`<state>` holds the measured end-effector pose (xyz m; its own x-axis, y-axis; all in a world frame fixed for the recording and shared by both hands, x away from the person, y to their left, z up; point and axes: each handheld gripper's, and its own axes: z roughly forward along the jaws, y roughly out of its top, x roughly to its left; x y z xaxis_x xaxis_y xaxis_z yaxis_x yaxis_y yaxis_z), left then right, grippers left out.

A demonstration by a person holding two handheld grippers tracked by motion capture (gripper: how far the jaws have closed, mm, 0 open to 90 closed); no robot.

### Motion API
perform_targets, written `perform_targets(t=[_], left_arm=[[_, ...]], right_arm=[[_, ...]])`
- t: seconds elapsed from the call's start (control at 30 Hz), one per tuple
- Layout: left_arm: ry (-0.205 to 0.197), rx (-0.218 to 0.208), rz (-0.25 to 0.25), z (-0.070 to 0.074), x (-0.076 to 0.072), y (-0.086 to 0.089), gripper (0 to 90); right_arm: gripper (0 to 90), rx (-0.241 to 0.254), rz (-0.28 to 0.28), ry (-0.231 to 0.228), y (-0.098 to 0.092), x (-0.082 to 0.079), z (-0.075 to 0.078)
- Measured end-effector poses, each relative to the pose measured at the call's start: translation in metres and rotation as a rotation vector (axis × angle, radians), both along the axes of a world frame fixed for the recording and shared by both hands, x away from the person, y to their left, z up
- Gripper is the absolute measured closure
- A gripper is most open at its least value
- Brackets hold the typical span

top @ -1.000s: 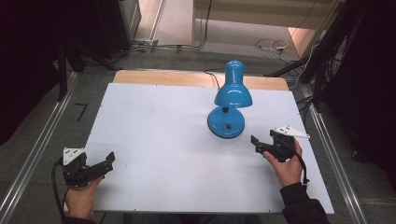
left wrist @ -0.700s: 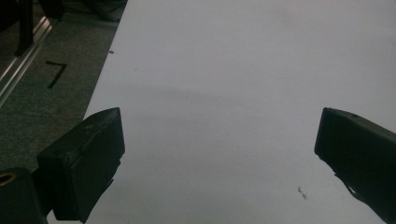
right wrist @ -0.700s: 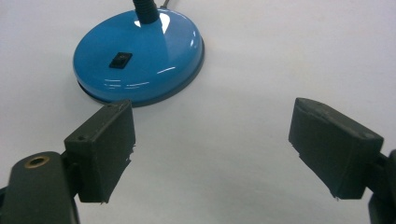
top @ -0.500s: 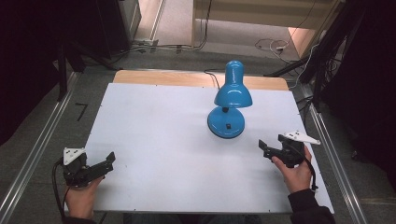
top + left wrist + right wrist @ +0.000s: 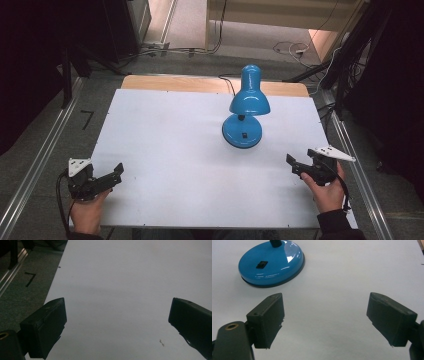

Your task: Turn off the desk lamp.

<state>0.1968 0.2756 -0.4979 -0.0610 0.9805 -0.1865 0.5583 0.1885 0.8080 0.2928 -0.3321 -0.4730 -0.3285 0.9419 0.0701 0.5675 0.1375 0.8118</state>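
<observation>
Table: white top [image 5: 165, 130], wooden strip [image 5: 175, 82] at far edge.
Floor: grey carpet [image 5: 45, 125], cables [image 5: 285, 47] beyond.
Sides: metal rails [image 5: 35, 165].
Surroundings: dark.

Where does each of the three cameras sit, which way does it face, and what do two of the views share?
High view: sits above the person's side, looking forward and down on the white table, the blue lamp and both hands, with the left hand-held gripper and right hand-held gripper.
Left gripper view: rides on the left hand-held gripper, facing bare table between its open jaws.
Right gripper view: rides on the right hand-held gripper, facing the lamp base past its open jaws.
Shared: the high and right gripper views both show the lamp base with its black switch.
</observation>
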Motion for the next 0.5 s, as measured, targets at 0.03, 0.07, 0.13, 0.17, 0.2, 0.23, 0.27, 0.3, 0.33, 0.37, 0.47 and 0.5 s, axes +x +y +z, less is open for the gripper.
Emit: perform_targets(t=[0.03, 0.07, 0.13, 0.17, 0.2, 0.23, 0.27, 0.3, 0.33, 0.37, 0.47, 0.5], left_arm=[[0.001, -0.001, 0.000, 0.000, 0.000, 0.000, 2.1], [0.001, -0.001, 0.001, 0.000, 0.000, 0.000, 2.1], [0.001, -0.002, 0.003, 0.000, 0.000, 0.000, 2.1], [0.001, -0.002, 0.004, 0.000, 0.000, 0.000, 2.0], [0.001, -0.002, 0.004, 0.000, 0.000, 0.000, 2.1], [0.001, -0.002, 0.004, 0.000, 0.000, 0.000, 2.0], [0.002, -0.001, 0.004, 0.000, 0.000, 0.000, 2.0], [0.002, -0.001, 0.004, -0.001, 0.000, 0.000, 2.1], [0.002, -0.001, 0.004, -0.001, 0.000, 0.000, 2.1], [0.002, -0.001, 0.002, 0.000, 0.000, 0.000, 2.1], [0.002, -0.001, 0.002, 0.000, 0.000, 0.000, 2.1], [0.003, -0.001, 0.003, 0.000, 0.000, 0.000, 2.0]], right_arm=[[13.4, 0.001, -0.001, -0.001, -0.002, -0.001, 0.000], [13.4, 0.001, -0.006, -0.002, -0.003, -0.001, 0.001], [13.4, 0.005, -0.009, -0.005, -0.005, -0.003, 0.002], [13.4, 0.003, -0.011, -0.006, -0.007, -0.004, 0.002], [13.3, 0.004, -0.014, -0.007, -0.008, -0.005, 0.003], [13.4, 0.001, -0.012, -0.010, -0.009, -0.005, 0.003], [13.4, 0.002, -0.014, -0.009, -0.010, -0.006, 0.003], [13.4, 0.003, -0.016, -0.009, -0.011, -0.006, 0.003], [13.4, -0.001, -0.017, -0.010, -0.012, -0.007, 0.003], [13.4, 0.001, -0.020, -0.010, -0.012, -0.008, 0.003], [13.4, 0.002, -0.020, -0.011, -0.015, -0.009, 0.004], [13.4, 0.001, -0.024, -0.010, -0.016, -0.009, 0.004]])
